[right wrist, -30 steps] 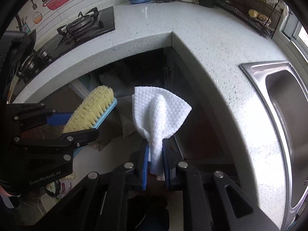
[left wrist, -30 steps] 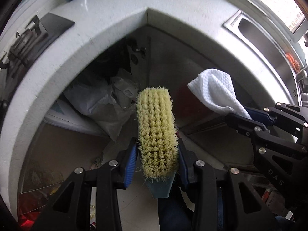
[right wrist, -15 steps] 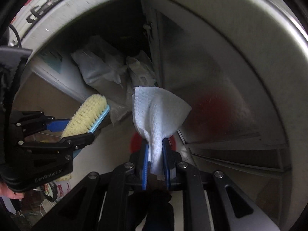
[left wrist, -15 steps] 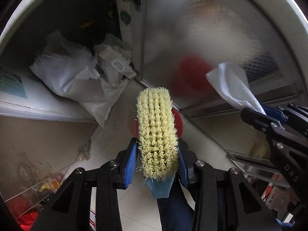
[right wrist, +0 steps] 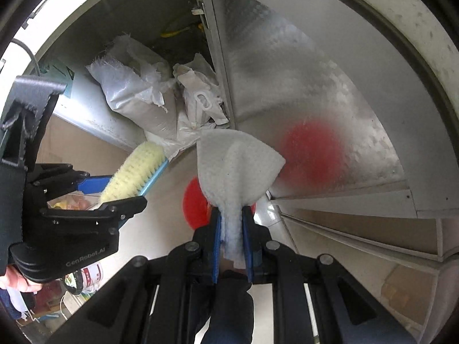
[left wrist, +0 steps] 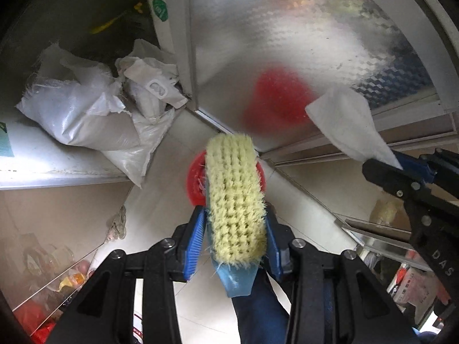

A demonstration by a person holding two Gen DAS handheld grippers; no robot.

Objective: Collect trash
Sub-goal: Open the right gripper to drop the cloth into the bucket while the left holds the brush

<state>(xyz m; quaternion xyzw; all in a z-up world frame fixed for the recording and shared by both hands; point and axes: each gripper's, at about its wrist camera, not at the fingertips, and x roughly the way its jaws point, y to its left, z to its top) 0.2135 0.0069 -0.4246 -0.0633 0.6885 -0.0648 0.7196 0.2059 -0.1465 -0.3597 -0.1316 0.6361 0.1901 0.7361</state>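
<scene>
My left gripper (left wrist: 233,226) is shut on a scrub brush (left wrist: 233,200) with yellow bristles and a light blue back; the brush also shows in the right wrist view (right wrist: 134,176). My right gripper (right wrist: 232,220) is shut on a white textured wipe (right wrist: 236,166), which also shows at the right of the left wrist view (left wrist: 348,123). Both are held low, above a red round bin (left wrist: 196,177) on the floor, partly hidden behind the brush and, in the right wrist view (right wrist: 195,203), behind the wipe.
An open cabinet under the counter holds white plastic sacks (left wrist: 86,114). A shiny metal cabinet door (left wrist: 287,43) beside it reflects the red bin. Pale floor tiles (left wrist: 160,200) lie below. Clutter sits at the lower left (left wrist: 57,286).
Both grippers have moved down from counter height toward the floor and closer to the cabinet. The red bin has come into view beneath the brush and wipe. Both grips are unchanged.
</scene>
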